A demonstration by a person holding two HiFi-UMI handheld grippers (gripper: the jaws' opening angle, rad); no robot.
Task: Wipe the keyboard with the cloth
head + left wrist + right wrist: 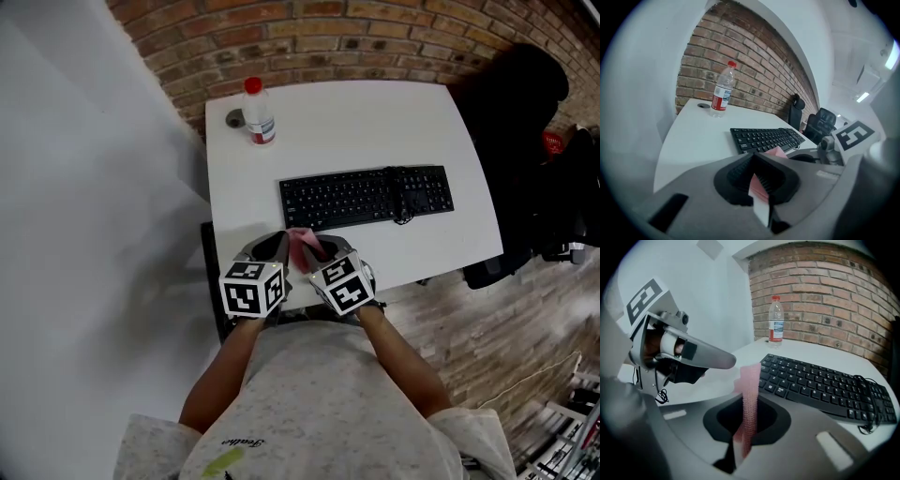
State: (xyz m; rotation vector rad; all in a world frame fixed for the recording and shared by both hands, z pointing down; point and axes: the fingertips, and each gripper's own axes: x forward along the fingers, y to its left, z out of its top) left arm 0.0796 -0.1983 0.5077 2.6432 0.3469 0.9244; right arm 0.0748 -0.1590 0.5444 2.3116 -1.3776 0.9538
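Observation:
A black keyboard (pixel 366 197) lies across the middle of the white table (pixel 375 122); it also shows in the left gripper view (pixel 764 139) and the right gripper view (pixel 825 385). A small pink cloth (pixel 301 246) is held up over the table's near edge, just in front of the keyboard's left end. My left gripper (pixel 280 246) and right gripper (pixel 320 251) stand side by side, each pinching it. In the left gripper view the left gripper (pixel 753 158) is shut on the cloth (pixel 761 188). In the right gripper view the right gripper (pixel 749 395) is shut on the cloth (pixel 749 399), which stands upright.
A clear water bottle with a red cap (pixel 258 112) stands at the table's far left, next to a round cable hole (pixel 234 118). A coiled cable (pixel 401 199) lies over the keyboard's right part. Black office chairs (pixel 525 103) stand right of the table. A brick wall (pixel 356 37) runs behind.

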